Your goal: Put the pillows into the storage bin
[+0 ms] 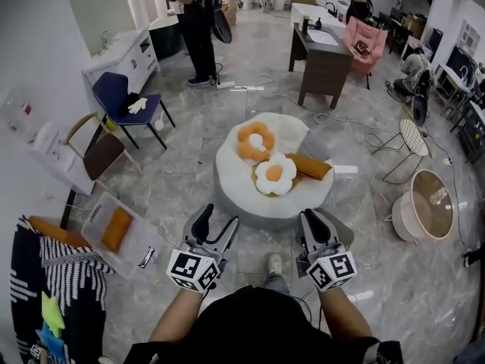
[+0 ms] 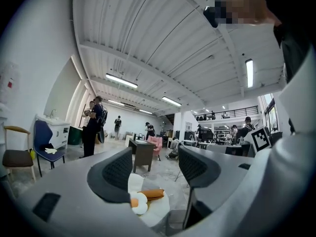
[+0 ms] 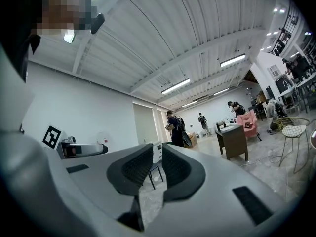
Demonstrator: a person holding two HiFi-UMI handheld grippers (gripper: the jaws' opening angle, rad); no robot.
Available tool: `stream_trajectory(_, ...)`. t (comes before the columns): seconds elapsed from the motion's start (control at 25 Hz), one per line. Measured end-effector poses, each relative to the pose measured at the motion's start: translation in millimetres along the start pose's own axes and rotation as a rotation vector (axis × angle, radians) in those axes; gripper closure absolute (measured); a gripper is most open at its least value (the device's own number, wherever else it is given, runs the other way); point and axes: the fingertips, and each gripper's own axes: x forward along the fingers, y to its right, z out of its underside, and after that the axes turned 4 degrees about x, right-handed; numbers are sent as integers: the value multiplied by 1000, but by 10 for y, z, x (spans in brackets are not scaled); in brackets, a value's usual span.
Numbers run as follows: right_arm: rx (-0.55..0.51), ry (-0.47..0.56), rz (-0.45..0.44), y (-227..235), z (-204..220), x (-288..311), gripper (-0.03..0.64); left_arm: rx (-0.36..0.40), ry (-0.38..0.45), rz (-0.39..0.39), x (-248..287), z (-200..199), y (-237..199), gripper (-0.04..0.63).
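Storage bin (image 1: 144, 237): clear hard plastic, rectangular, on the floor well off to the left of the left tool; one orange cushion (image 1: 117, 229) lies in it.
Left tool (image 1: 215, 230) (image 2: 155, 169): jaws wide apart, nothing between the pads, aimed level at the pouf.
Pouf (image 1: 235, 189): round, white and padded, straight ahead of both tools, carrying three plush pillows.
Ring pillow (image 1: 255, 141): orange, petal-edged, farthest ahead, on the left tool's side.
Daisy pillow (image 1: 274, 174) (image 2: 139, 201): white with an orange centre, nearest, roughly midway between the tools.
Bolster (image 1: 308, 166) (image 2: 153, 193): orange, with its long axis crosswise, likely the right tool's reach.
Right tool (image 1: 316, 232) (image 3: 157, 169): jaws almost together with only a thin slit, empty.
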Motion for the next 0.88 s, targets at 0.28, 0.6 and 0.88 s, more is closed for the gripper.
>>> stream_trajectory(0.28, -25, -4, 31, 805, -160, 578, 540, 14, -12, -35, 827, -48, -228, 290)
stream_trajectory(0.6, -53, -10, 55, 1612, -347, 1055, 438, 15, -19, -83, 1689, 7, -328, 288)
stream_trajectory(0.88, -62, -49, 44, 2008, -403, 1303, 410, -10, -24, -111, 2172, 96, -366, 275)
